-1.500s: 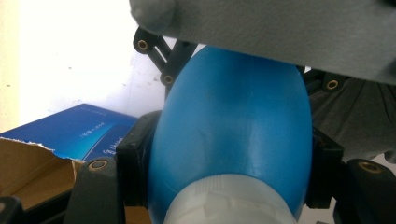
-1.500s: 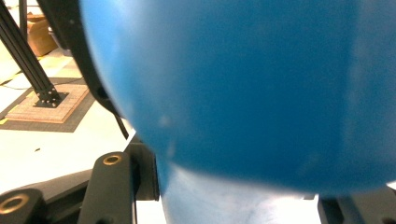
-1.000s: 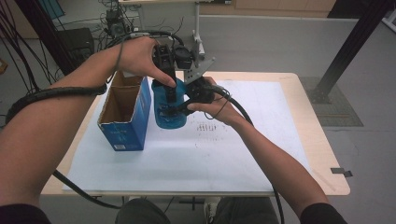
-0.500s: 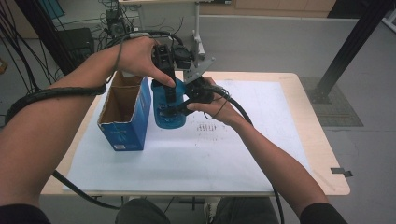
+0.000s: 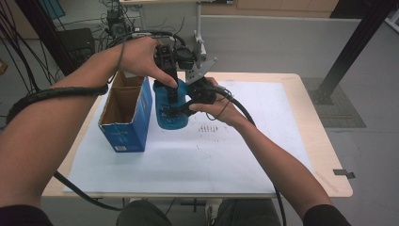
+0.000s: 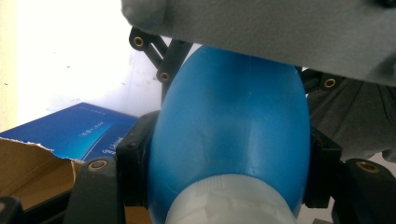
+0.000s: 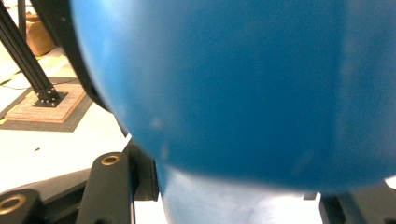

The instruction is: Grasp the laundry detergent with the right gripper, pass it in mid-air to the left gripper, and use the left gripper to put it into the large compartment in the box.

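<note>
A blue plastic bottle (image 5: 169,115) stands on the white sheet, right next to an open blue carton (image 5: 126,115). My left gripper (image 5: 172,92) comes down from above and is shut on the bottle's top. In the left gripper view the blue bottle (image 6: 233,130) with its white cap (image 6: 229,205) sits between the two black jaws of that gripper (image 6: 229,172), which press on both sides. My right gripper (image 5: 182,106) reaches in from the right and is shut on the bottle's body. In the right gripper view the blue bottle (image 7: 243,84) looms close between the jaws of that gripper (image 7: 233,191).
The carton's top is torn open and its brown inside (image 5: 118,103) shows. A white sheet (image 5: 235,150) covers most of the wooden table (image 5: 324,141). Cables (image 5: 254,117) trail from both grippers. A black frame post (image 5: 357,42) stands beyond the table's far right corner.
</note>
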